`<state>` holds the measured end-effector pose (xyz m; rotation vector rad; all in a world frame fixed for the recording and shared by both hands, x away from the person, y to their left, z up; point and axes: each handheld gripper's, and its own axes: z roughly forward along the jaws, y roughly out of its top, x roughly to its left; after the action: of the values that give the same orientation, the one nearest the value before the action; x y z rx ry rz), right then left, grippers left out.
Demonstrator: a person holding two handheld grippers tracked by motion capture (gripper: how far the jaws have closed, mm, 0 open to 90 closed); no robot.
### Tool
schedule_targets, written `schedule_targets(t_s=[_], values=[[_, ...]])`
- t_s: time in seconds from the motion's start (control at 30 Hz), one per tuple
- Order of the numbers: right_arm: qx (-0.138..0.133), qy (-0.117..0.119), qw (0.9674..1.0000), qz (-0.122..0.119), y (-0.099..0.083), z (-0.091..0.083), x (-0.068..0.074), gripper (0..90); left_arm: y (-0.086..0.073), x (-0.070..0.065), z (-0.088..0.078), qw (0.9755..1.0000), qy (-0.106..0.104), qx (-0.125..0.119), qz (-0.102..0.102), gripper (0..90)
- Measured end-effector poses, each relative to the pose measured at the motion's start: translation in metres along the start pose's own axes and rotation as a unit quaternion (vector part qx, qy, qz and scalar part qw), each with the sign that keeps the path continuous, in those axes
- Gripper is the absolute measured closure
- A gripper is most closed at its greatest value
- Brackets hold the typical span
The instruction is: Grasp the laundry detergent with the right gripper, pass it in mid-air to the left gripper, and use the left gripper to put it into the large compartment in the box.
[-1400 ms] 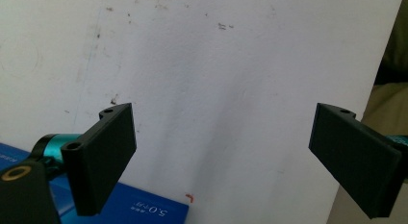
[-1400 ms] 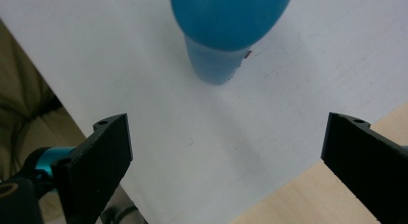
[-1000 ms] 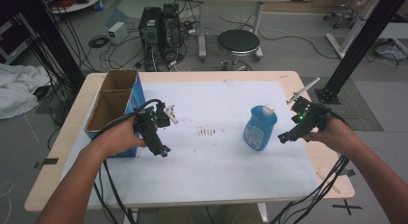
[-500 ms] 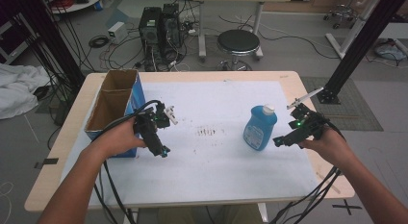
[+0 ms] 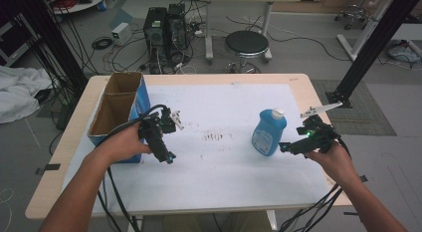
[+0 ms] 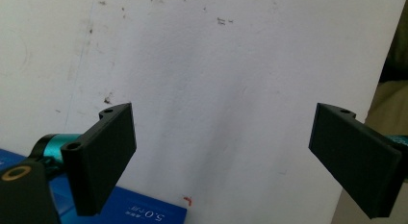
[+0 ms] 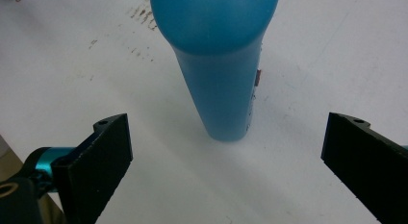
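- Ahead of the right gripper [image 5: 284, 146], between its widely parted jaws but not yet touched: the blue plastic bottle with a white cap [image 5: 268, 132], upright on the white table sheet [image 5: 224, 182].
- Judged step: approach for a side grasp. Advise centring the bottle's narrow body [image 7: 222, 89] between both jaws before closing, so it is not tipped.
- Left gripper [image 5: 166, 157] jaws spread, empty, over bare sheet, just beside the open cardboard box with blue sides [image 5: 117, 110].

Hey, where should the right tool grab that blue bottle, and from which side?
Probably the blue bottle's lower body, from its right side, where the right tool already faces it with its jaws open. The bottle stands upright on the table. In the right gripper view, that lower part looks narrower than the bulging top.
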<state>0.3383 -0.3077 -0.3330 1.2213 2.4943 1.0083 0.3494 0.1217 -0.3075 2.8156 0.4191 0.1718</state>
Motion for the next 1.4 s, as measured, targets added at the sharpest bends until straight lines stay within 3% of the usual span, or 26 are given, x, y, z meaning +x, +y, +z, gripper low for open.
schedule_targets(t_s=[0.3, 0.6, 1.4], values=[[-0.028, -0.006, 0.9996, -0.002, -0.008, 0.006, 0.004, 2.7, 0.000, 0.000, 0.001, 1.0000, 0.000, -0.002, -0.001, 9.2], [-0.090, -0.007, 0.9959, 0.001, -0.018, 0.008, 0.007, 2.7, 0.000, 0.000, 0.001, 1.0000, 0.001, -0.002, 0.000, 9.2], [-0.136, -0.020, 0.9906, 0.002, -0.027, 0.033, 0.004, 2.7, -0.003, 0.001, 0.002, 1.0000, 0.000, -0.007, -0.004, 9.2]])
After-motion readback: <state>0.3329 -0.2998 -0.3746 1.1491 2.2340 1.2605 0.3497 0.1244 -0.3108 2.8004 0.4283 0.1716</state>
